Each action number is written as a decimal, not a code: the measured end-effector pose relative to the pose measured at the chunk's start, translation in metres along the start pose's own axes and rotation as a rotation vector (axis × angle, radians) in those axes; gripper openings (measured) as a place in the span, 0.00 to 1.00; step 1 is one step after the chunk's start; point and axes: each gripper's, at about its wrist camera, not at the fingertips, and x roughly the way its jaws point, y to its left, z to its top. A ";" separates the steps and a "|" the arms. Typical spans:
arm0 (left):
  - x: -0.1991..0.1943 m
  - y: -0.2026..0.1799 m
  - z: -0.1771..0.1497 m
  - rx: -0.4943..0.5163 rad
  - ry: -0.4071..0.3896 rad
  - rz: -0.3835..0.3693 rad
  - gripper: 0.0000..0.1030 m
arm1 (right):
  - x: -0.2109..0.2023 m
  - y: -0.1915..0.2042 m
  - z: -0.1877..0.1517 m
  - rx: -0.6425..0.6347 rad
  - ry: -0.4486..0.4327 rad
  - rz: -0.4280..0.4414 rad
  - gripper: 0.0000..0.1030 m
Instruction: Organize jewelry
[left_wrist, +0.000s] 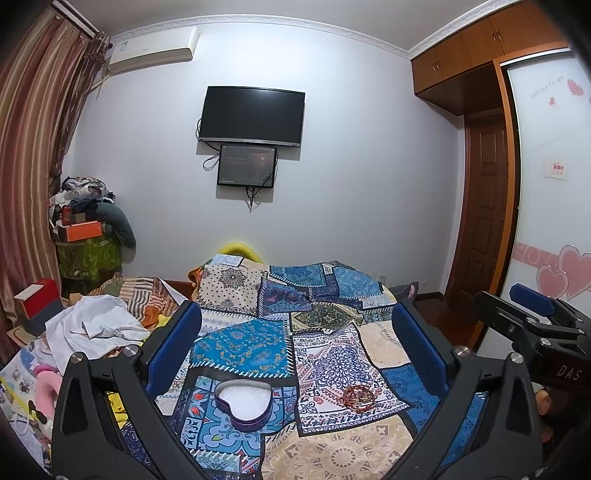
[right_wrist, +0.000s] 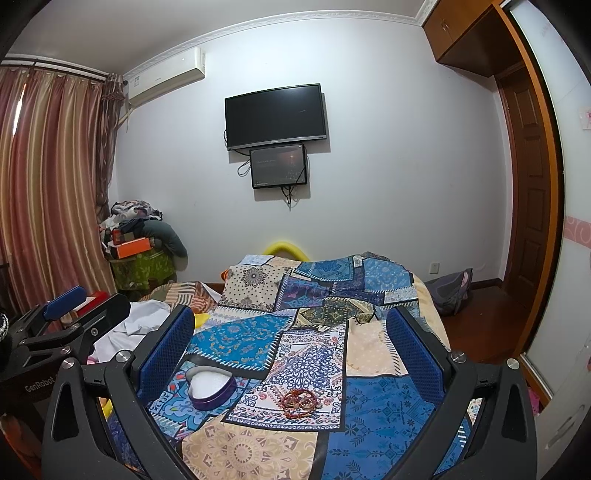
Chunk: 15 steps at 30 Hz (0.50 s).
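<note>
Lying in a small tangled heap on the patchwork cloth (right_wrist: 388, 424): reddish bead bracelets (right_wrist: 300, 401), resting just beside the heart-shaped tin (right_wrist: 210, 387) but not touching it. Sitting open with no lid in sight, the tin, showing white padding inside and a dark purple wall. Looking like the very start of the job, judging by the bare padding and the heap not yet picked apart.

Hovering above and short of both things, jaws spread wide and holding nothing: the right gripper (right_wrist: 291, 347), roughly lined up over the bracelets. Hanging likewise wide open and unloaded, the left gripper (left_wrist: 295, 343), with the tin low between its fingers.

Risking a snag: pinching one strand of that tangle and probably dragging the others along, or dropping some short of the tin. Risking, too, a shifted or tipped tin, being light and sitting on soft bedding that gives under a push. Possibly bunching the cloth as well, if fingertips come down too deep.

Covering the bed, the cloth, busy with blue, cream and floral patches, making small beads hard to pick out. Piling up at the left, white crumpled clothes (left_wrist: 96, 325); beyond, a wall-mounted television (right_wrist: 276, 115), striped curtains (right_wrist: 51, 192) and a wooden wardrobe (left_wrist: 476, 51).
</note>
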 end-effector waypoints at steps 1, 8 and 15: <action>0.000 0.000 0.000 0.000 0.000 0.001 1.00 | 0.000 0.000 0.000 0.000 0.000 0.000 1.00; 0.000 -0.001 0.000 0.003 -0.001 0.002 1.00 | 0.001 0.002 -0.001 0.001 0.000 0.000 1.00; 0.000 -0.001 0.000 0.003 -0.001 0.003 1.00 | 0.001 0.004 -0.002 0.002 0.001 0.000 1.00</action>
